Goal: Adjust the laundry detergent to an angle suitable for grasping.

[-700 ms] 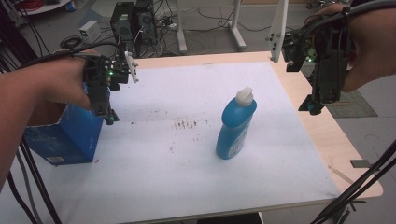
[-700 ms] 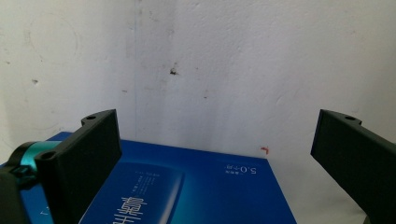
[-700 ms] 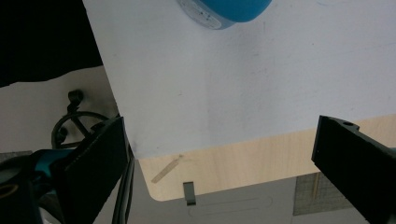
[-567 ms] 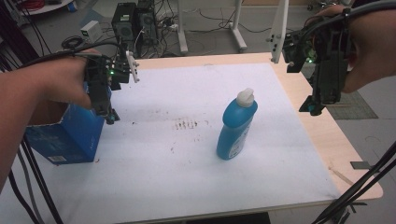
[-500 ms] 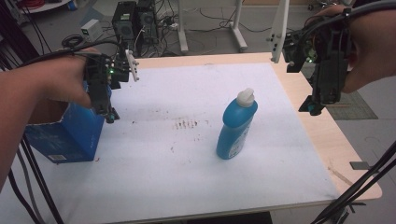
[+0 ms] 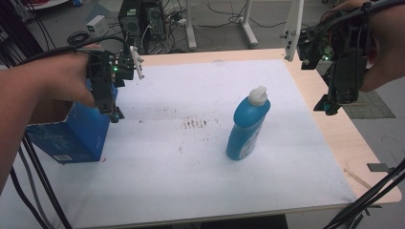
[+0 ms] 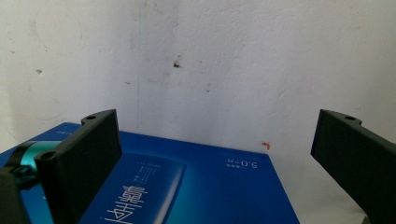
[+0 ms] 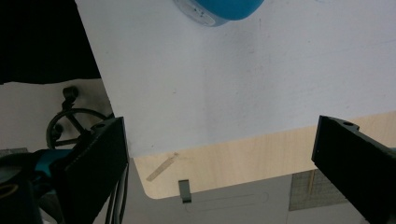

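Note:
A blue bottle (image 6: 248,126) with a white cap stands upright on the white sheet, right of the middle. A blue box (image 6: 71,136) with an open top sits at the table's left edge. My left gripper (image 6: 114,114) hangs over the box's right side, pointing down, open and holding nothing. In the left gripper view the box's printed face (image 7: 187,186) lies below the wide-apart jaws of the left gripper (image 7: 215,158). My right gripper (image 6: 327,107) hovers above the table's right edge, open and empty. The right gripper view has the bottle's base (image 8: 219,9) at its top edge.
A white sheet (image 6: 191,167) with a few brown stains covers most of the wooden table (image 6: 334,143). A strip of tape (image 8: 161,167) lies near the table's rounded corner. Computer cases and cables (image 6: 143,19) stand on the floor behind the table.

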Demonstrator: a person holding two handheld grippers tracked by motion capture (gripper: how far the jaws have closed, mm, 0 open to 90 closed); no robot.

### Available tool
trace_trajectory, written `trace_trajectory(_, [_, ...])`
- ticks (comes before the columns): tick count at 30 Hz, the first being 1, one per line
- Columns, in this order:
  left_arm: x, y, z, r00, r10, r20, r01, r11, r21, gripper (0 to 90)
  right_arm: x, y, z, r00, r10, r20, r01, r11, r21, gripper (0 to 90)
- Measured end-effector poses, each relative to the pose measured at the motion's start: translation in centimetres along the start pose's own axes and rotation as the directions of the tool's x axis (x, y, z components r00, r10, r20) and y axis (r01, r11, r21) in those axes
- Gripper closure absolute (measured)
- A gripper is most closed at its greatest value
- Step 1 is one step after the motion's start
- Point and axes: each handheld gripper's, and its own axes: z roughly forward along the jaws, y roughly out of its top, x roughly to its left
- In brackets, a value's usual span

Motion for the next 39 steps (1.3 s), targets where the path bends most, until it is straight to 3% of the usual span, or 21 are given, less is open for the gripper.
trace_trajectory(6, [-0.8,0.2,-0.6,0.9987,-0.048,-0.018,0.047,0.9988,-0.014,1.7,0.2,-0.3,0.2,1.0,0.005,-0.002,-0.005,1.0,-0.004,3.1])
trace_trajectory(11, [-1.6,0.2,-1.3,0.9976,-0.063,-0.028,0.062,0.9977,-0.028,1.7,0.4,-0.6,0.1,1.0,0.0,0.003,0.0,1.0,-0.002,3.1])
trace_trajectory(17, [-3.0,1.0,-2.1,0.9958,-0.081,-0.043,0.076,0.9914,-0.107,1.7,0.7,-0.9,0.1,0.9999,0.0,0.014,0.0,1.0,-0.004,3.1])
trace_trajectory(22, [-3.9,1.9,-2.4,0.9957,-0.093,-0.003,0.091,0.9807,-0.173,1.7,1.0,-1.3,-0.2,0.9998,0.003,0.018,-0.003,1.0,-0.015,3.1])
trace_trajectory(28, [-5.3,2.7,-2.8,0.9927,-0.116,0.031,0.121,0.9603,-0.252,1.7,1.1,-1.9,-0.2,0.9997,0.011,0.021,-0.011,1.0,-0.013,3.1])
trace_trajectory(33, [-6.8,3.7,-2.6,0.9882,-0.137,0.069,0.152,0.9351,-0.32,1.7,1.1,-2.3,0.0,0.9997,0.019,0.018,-0.019,1.0,-0.013,3.0])
trace_trajectory(34, [-6.8,3.7,-2.6,0.9882,-0.137,0.069,0.152,0.9351,-0.32,1.7,1.1,-2.3,0.0,0.9997,0.019,0.018,-0.019,1.0,-0.013,3.0])
trace_trajectory(38, [-7.8,4.4,-2.6,0.9842,-0.162,0.071,0.177,0.9161,-0.36,1.7,1.0,-2.4,0.0,0.9997,0.016,0.016,-0.016,1.0,-0.011,3.1])
trace_trajectory(39, [-8.2,4.8,-2.5,0.9827,-0.172,0.067,0.185,0.9064,-0.38,1.7,1.0,-2.4,0.0,0.9998,0.012,0.015,-0.012,1.0,-0.015,3.0])
